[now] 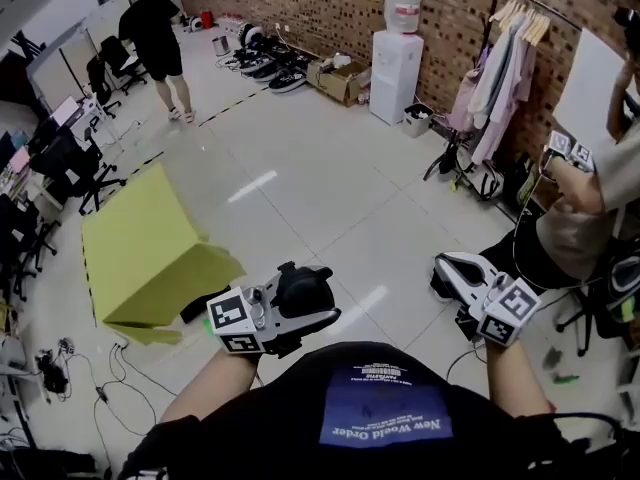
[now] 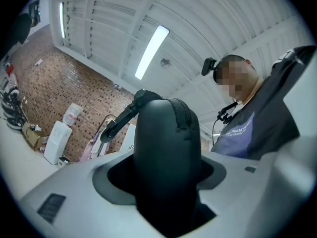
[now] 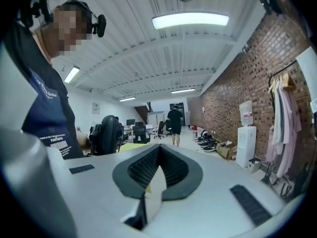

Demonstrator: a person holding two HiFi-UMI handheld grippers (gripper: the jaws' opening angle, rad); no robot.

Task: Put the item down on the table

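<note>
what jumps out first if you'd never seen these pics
First, the black zippered case clamped in the left gripper, held above the floor close to the person's chest. Next, the yellow-green table at the left of the head view, and the brick wall behind with a water dispenser against it. The right gripper is shut and holds nothing.

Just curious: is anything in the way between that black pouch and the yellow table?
Nothing visible. The left gripper holds the black pouch just to the right of the yellow table, with only floor showing between them.
</note>
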